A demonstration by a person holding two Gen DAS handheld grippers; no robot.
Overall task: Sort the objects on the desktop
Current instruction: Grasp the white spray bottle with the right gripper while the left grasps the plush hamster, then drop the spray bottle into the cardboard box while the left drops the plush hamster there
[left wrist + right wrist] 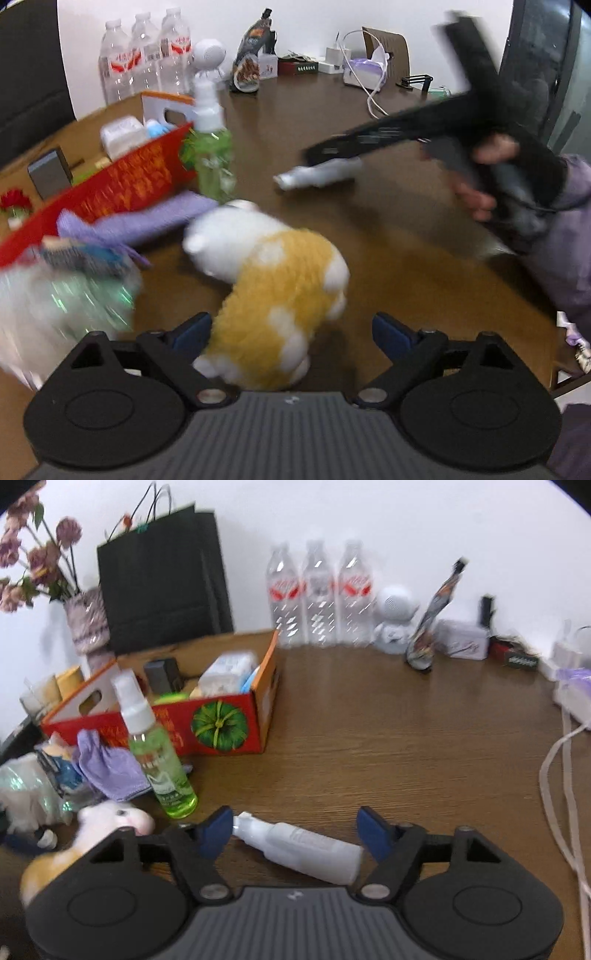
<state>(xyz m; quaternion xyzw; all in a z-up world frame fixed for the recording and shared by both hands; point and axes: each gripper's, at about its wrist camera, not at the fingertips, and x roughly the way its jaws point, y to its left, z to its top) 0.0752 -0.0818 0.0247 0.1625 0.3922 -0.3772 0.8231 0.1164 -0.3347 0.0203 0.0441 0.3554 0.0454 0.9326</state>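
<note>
Between the spread blue-padded fingers of the left gripper (291,334), seen from the left wrist, lies a fluffy white-and-orange plush toy (273,295) on the brown wooden tabletop (406,266); whether the pads touch it is unclear through the blur. Ahead and to the left sit a lilac cloth (147,221), a green spray bottle with a white cap (212,147) and a red cardboard box (122,184). Ahead and to the right, the right gripper (388,147) hovers over a white plastic bottle (317,175) lying on its side.

From the right wrist, the right gripper (295,830) is spread wide, with the white plastic bottle (303,847) lying crosswise between its fingers, nozzle at the left pad. To its left are the plush toy (110,819), the upright green spray bottle (162,753), the lilac cloth (107,764) and the red box (221,720).
</note>
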